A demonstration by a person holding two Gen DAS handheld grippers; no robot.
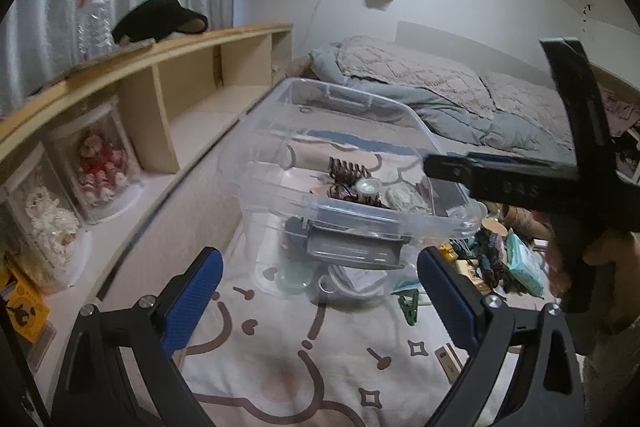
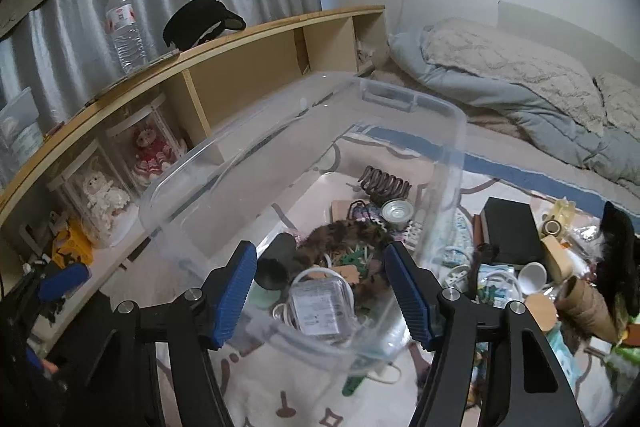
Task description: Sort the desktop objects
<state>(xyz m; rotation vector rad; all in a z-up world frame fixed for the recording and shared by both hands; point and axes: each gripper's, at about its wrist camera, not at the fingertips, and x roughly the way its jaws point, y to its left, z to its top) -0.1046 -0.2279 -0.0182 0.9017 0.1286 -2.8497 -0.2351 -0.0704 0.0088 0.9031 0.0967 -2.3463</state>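
A clear plastic bin (image 2: 304, 155) sits on a printed cream blanket (image 1: 288, 367) spread over the bed, its long left wall running close beside a wooden shelf unit (image 1: 168, 75) with only a narrow strip of bedding between them. Open blanket lies in front of the bin's near end, while to its right the surface is crowded with loose objects — a black box (image 2: 510, 227), a white cup (image 2: 532, 275), a green clip (image 1: 410, 301) and a teal packet (image 1: 524, 263). The left gripper (image 1: 320, 291) hangs just short of the bin's near latch (image 1: 352, 247), its blue pads spread wide with nothing between them. The right gripper (image 2: 320, 291) is poised above the bin's near rim, jaws apart and gripping nothing; in the left wrist view it crosses the upper right as a dark, blurred shape held by a hand (image 1: 580, 267). The bin's transparent walls blur what lies behind them, and its rim smears in the left view. Inside, a brown coiled hair claw (image 2: 386, 183), a small round tin (image 2: 396, 211), a mottled furry piece (image 2: 340, 233), a dark cylinder (image 2: 276, 263) and a clear packaged item (image 2: 320, 307) lie heaped; smaller pieces beneath them cannot be made out.
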